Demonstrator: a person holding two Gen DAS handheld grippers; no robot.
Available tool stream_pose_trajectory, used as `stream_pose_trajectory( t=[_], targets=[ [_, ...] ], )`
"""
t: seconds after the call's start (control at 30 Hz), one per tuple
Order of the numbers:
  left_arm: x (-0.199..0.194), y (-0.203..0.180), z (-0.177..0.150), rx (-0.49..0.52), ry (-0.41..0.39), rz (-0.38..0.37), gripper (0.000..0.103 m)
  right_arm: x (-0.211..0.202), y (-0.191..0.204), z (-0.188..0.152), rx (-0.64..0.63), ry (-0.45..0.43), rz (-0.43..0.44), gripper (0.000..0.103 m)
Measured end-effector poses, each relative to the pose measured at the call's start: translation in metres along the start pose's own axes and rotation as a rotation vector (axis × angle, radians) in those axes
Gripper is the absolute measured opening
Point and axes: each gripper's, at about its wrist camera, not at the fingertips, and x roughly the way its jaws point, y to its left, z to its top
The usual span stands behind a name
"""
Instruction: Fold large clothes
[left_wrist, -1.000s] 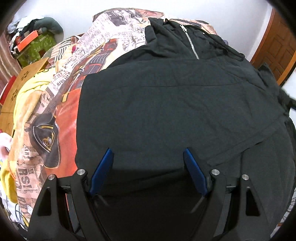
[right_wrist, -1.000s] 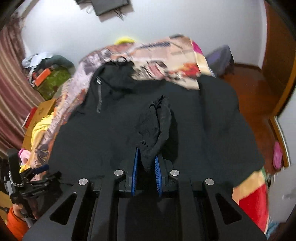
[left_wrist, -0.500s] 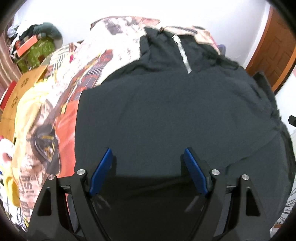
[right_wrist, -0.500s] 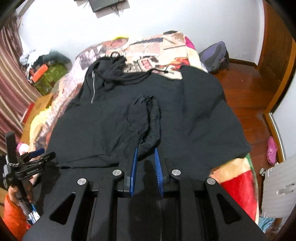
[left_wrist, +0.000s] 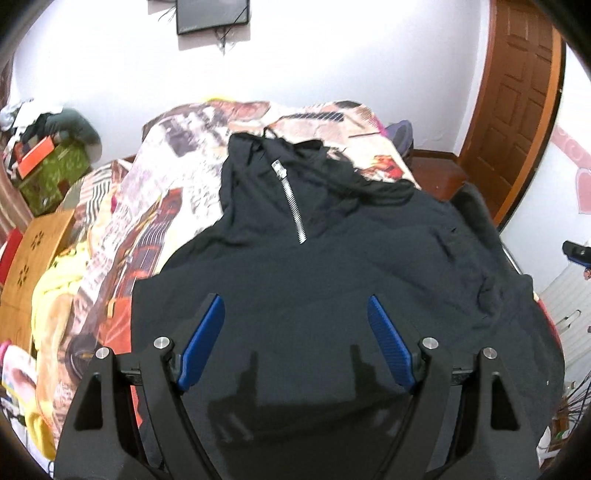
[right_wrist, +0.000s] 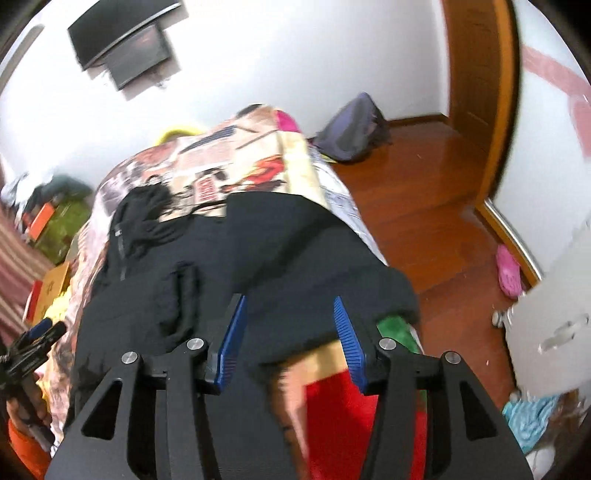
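Hovering w/ both hand-held grippers, left (left_wrist: 295, 343) & right (right_wrist: 288, 339), spread, holding nothing; black hoodie (left_wrist: 332, 280) lies flat on bed (left_wrist: 192, 155), prob. for next fold.

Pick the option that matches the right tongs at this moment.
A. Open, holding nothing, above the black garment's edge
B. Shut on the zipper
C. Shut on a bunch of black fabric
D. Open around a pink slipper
A: the right tongs stand with blue pads spread wide and nothing between them, above the edge of the black hooded garment spread on the bed.
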Motion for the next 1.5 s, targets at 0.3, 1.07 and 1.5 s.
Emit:
stream_pose_trajectory(
  t=[0.3,1.07,1.5],
  targets=[
    [0.021,-0.024,-0.001,0.023,0.036,-0.027,0.079,0.064,-0.061,-0.014,0.296,0.179,0.092,0.052],
    [0.022,-0.002,-0.020,-0.011,0.078,0.014,0.079,0.105,-0.075,0.018,0.397,0.152,0.043,0.020],
    [-0.015,0.016,-0.020,-0.020,-0.002,0.029,0.079,-0.018,0.066,0.053,-0.020,-0.124,0.218,0.010]
  ],
)
